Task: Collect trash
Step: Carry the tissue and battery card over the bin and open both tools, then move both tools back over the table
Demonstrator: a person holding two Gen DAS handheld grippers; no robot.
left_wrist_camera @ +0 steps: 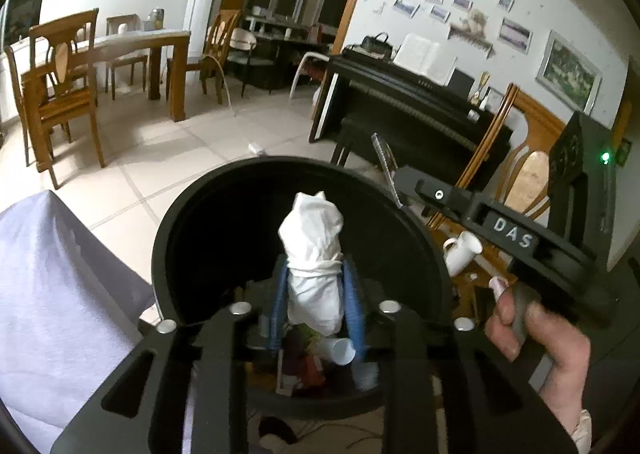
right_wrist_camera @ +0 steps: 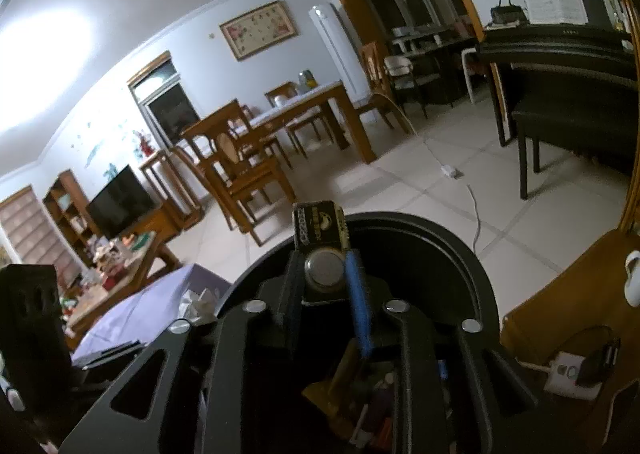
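My left gripper [left_wrist_camera: 314, 274] is shut on a crumpled white tissue wad [left_wrist_camera: 314, 250] and holds it over the open black trash bin [left_wrist_camera: 180, 213]. The bin holds trash, among it a white plastic cup [left_wrist_camera: 340, 350]. My right gripper [right_wrist_camera: 324, 274] is shut on a coin battery in its black and gold card pack [right_wrist_camera: 320, 230], held over the same bin [right_wrist_camera: 460, 254]. The right gripper's body [left_wrist_camera: 512, 238] and the hand holding it show at the right of the left wrist view.
A lilac cloth [left_wrist_camera: 48, 286] covers a surface left of the bin. A wooden chair [left_wrist_camera: 528, 173] and a white mug [left_wrist_camera: 460, 250] stand to the right, with a black piano [left_wrist_camera: 400, 105] behind. A dining table with chairs [left_wrist_camera: 100, 65] stands across the tiled floor. A power strip [right_wrist_camera: 568, 370] lies at lower right.
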